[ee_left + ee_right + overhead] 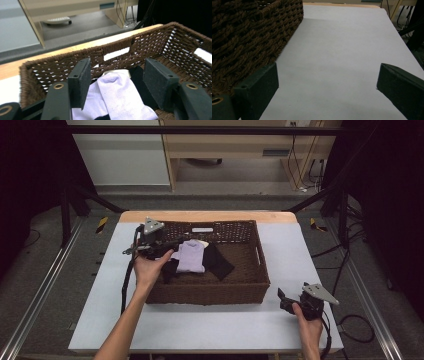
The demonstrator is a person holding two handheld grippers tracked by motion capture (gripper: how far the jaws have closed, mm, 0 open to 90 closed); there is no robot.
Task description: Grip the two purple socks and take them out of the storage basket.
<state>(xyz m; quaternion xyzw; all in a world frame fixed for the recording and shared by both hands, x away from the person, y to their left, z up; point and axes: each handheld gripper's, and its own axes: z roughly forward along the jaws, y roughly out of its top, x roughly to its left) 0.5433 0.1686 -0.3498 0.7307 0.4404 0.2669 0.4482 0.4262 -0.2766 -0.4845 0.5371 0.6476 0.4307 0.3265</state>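
Observation:
A brown wicker basket [210, 292] stands in the middle of the white table [200, 325]. In it lie a lilac sock [191, 256], a black sock [219, 261] to its right and more dark cloth [170, 268] to its left. My left gripper [169, 246] reaches over the basket's left wall. In the left gripper view its jaws [117, 75] stand wide apart on either side of the lilac sock [120, 97], with the pads clear of it. My right gripper [283, 296] rests open on the table right of the basket, nothing between its jaws [328, 75].
A cream item [117, 72] peeks out behind the lilac sock by the basket's far wall [150, 45]. The basket's side wall [249, 32] is just left of my right gripper. Beyond the table's wooden far edge [207, 216] are floor, furniture and cables.

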